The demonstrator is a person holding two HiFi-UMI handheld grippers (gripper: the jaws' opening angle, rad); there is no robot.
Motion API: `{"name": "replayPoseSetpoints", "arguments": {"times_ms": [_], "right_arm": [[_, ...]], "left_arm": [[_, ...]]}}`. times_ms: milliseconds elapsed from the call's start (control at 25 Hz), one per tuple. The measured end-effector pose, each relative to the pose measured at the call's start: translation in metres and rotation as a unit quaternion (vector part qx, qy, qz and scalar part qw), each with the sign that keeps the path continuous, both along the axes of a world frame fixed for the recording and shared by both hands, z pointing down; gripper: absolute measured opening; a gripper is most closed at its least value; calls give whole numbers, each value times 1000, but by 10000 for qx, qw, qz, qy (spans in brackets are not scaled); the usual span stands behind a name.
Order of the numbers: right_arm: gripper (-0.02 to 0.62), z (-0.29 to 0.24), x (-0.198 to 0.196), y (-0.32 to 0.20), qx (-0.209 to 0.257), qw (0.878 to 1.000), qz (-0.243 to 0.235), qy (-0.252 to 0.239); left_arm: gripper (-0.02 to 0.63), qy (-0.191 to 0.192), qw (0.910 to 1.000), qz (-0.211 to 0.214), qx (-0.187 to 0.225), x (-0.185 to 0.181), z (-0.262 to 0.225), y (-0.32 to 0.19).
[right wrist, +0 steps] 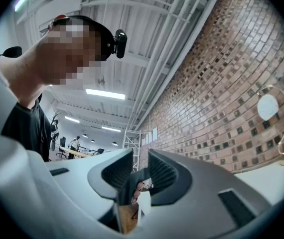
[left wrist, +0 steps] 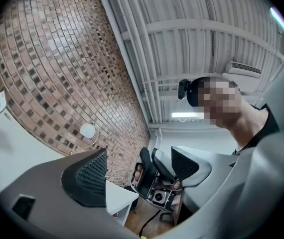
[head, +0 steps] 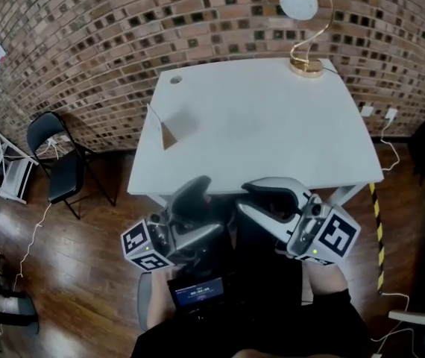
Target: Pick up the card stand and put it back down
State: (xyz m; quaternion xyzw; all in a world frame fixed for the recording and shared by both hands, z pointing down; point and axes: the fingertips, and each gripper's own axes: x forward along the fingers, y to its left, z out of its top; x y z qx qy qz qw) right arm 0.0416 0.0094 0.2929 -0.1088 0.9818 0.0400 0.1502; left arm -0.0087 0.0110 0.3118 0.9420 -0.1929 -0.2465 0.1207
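Brick-walled room, white table (head: 272, 125) ahead. My left gripper (head: 196, 213) and right gripper (head: 265, 200) hang near my body, jaws apart and empty. The card stand (head: 168, 133) sits untouched at the table's left edge. I judge the pickup not begun; next comes reaching out to it.

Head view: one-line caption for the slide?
Left claw and right claw open, short of the table; card stand untouched at its left.

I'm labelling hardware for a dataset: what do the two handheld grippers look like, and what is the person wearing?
The left gripper and right gripper match: light grey moulded shells with broad curved jaws lined with black ribbed pads. Each carries a white cube printed with black square markers. The person wears a black top.
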Motion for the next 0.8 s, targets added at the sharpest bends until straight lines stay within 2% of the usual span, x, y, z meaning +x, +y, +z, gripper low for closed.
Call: {"name": "replayPoseSetpoints", "arguments": {"times_ms": [400, 640, 800], "right_arm": [[121, -8, -20, 1, 358, 9993, 79, 74], [121, 3, -36, -20, 89, 9997, 193, 126], [121, 30, -59, -47, -224, 9979, 405, 452]], "left_arm": [[397, -65, 9999, 69, 89, -7, 3, 4], [397, 15, 9999, -136, 33, -35, 3, -8], [397, 89, 9995, -302, -10, -58, 7, -17]]}}
